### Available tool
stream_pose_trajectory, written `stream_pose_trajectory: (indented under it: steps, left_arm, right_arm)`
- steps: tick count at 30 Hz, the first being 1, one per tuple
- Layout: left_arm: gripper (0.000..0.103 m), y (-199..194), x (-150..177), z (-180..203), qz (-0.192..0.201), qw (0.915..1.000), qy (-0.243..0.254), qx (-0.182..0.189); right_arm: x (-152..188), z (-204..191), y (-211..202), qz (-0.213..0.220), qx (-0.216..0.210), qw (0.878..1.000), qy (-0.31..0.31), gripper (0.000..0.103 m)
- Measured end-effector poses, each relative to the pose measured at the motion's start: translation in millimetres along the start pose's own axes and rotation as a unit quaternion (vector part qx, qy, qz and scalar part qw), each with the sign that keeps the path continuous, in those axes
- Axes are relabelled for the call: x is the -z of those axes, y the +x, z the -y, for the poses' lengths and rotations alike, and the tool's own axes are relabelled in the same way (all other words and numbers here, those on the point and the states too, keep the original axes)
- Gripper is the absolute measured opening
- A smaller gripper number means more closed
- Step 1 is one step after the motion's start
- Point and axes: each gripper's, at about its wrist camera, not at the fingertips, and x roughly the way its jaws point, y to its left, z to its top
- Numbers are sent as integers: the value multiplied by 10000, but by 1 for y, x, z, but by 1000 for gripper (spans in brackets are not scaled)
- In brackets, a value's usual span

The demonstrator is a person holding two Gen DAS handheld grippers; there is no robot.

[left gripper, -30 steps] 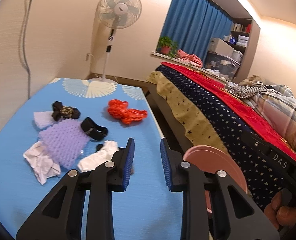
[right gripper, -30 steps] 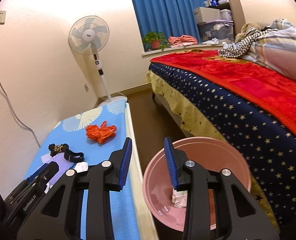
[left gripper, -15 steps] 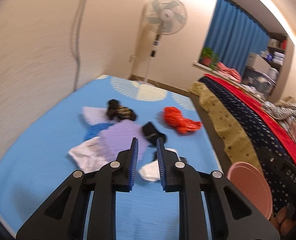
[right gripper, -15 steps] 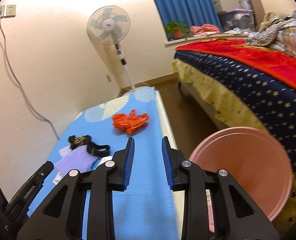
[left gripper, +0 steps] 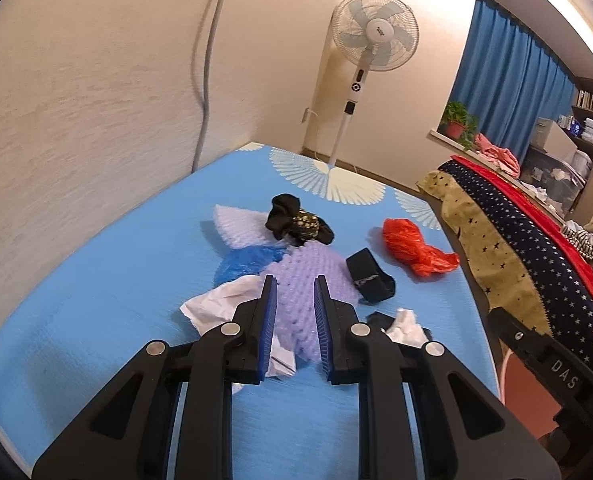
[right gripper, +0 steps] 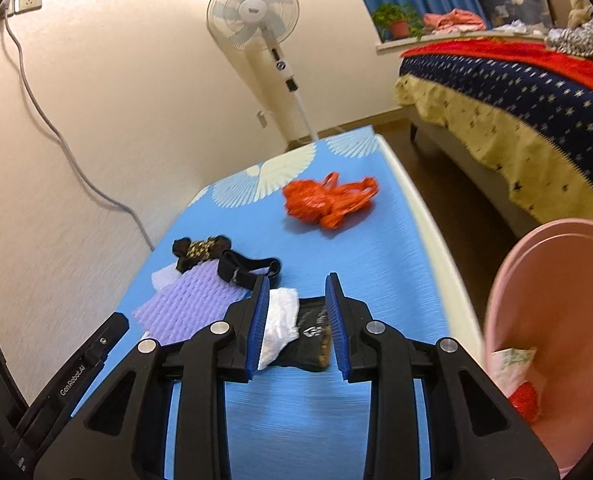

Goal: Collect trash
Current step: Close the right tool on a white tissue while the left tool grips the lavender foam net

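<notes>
The left gripper (left gripper: pixel 294 292) gapes empty over purple foam netting (left gripper: pixel 314 276) — the right gripper (right gripper: pixel 296 294) (also parted, empty) frames a white tissue (right gripper: pixel 282 314).

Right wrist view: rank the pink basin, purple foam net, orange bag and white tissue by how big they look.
1. pink basin, though it sits nearest and is cut off.
2. purple foam net.
3. orange bag, close to the net and farther away, so unsure.
4. white tissue.
</notes>
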Motion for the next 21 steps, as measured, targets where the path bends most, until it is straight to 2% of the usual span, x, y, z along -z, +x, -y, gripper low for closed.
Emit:
stream_pose_trajectory:
  steps: [4, 6, 9, 12, 18, 21]
  left_arm:
    - [20, 9, -2, -6, -21, 9999, -123, -72]
    - [23, 14, -3, -6, -30, 9999, -113, -101]
    - [30, 21, -6, -11, -39, 9997, -192, -123]
    - [30, 27, -8, -17, -115, 9993, -343, -70]
    - [30, 36, -6, -17, -261, 9991, -341, 20]
    - [30, 39, -4, -16, -327, 9988, -348, 64]
  right_arm:
    - [4, -5, 16, -182, -94, 9998, -9, 47]
    - [6, -6, 25, -304, -129, 9995, -19, 48]
    - [10, -7, 35, -465, -170, 9988, -45, 48]
    - [13, -8, 43, -571, -163, 9982, -44, 48]
    - [20, -14, 54, -787, -148, 9966, -184, 47]
    - [22, -14, 57, -862, -127, 9960, -206, 42]
